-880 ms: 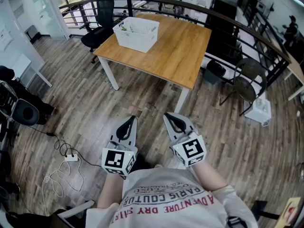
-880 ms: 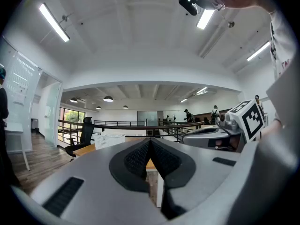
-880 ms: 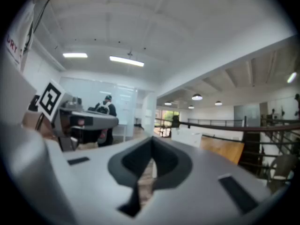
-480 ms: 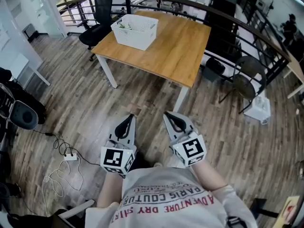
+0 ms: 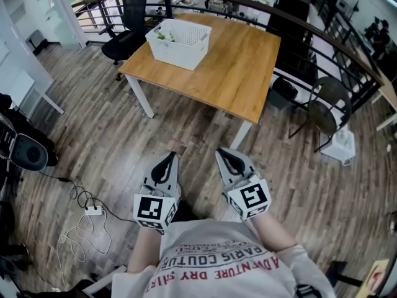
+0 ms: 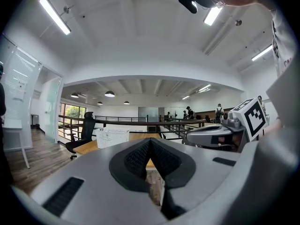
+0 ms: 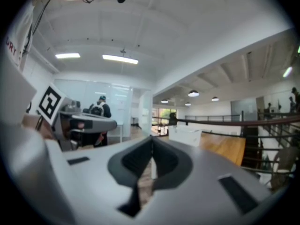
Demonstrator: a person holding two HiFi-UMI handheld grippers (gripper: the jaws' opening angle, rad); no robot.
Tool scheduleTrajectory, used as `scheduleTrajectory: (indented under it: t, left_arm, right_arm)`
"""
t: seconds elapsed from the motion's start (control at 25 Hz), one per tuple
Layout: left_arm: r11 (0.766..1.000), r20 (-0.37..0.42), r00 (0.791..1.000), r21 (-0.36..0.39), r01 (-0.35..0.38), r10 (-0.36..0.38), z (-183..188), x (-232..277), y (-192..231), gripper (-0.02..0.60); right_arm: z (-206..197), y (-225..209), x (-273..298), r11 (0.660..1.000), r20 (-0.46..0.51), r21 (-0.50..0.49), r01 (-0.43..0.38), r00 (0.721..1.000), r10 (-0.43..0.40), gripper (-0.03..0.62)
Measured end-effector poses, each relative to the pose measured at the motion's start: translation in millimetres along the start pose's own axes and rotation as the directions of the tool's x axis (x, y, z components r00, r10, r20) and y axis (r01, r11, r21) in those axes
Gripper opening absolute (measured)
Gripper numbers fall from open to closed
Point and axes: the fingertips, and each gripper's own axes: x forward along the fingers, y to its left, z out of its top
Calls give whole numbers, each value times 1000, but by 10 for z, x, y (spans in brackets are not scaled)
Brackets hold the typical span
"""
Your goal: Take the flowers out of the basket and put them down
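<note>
White basket (image 5: 180, 42), tan wooden table (image 5: 239, 67)

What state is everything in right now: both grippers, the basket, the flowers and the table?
left gripper: shut, nothing between its jaws, held over the floor short of the table.
right gripper: shut, empty, beside the left one.
basket: upright on the table's far left corner.
flowers: inside the basket, not yet taken out.
table: bare wood apart from the basket.
</note>
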Motion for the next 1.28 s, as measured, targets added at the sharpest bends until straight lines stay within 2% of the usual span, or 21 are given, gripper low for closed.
scheduleTrajectory:
  t: [0.36,0.64,0.88,1.16,1.28]
  left_arm:
    - [1000,-5,1000,-30,9,-9,94,607,1011,25]
    - [996,7,996,11,89,-89,215,1072,1859,25]
    - [994,3,994,5,105,-105,224,1395,2642,25]
    - [994,-29,994,-26,106,-106,79,1668,3099,25]
    - [996,-34,996,-26,82,-83,68,1849,3322,25]
  right_arm:
    - [126,-204,1073,999,-29,22,37,999,-36,29]
    - [274,-237,2110,997,-36,27,72,997,-71,29]
    - [346,-153,2921,996,-55,39,80,995,-78,29]
    - [317,-254,3510,997,-76,38,74,995,-71,29]
    - [317,-355,3783,998,-78,37,60,995,-56,29]
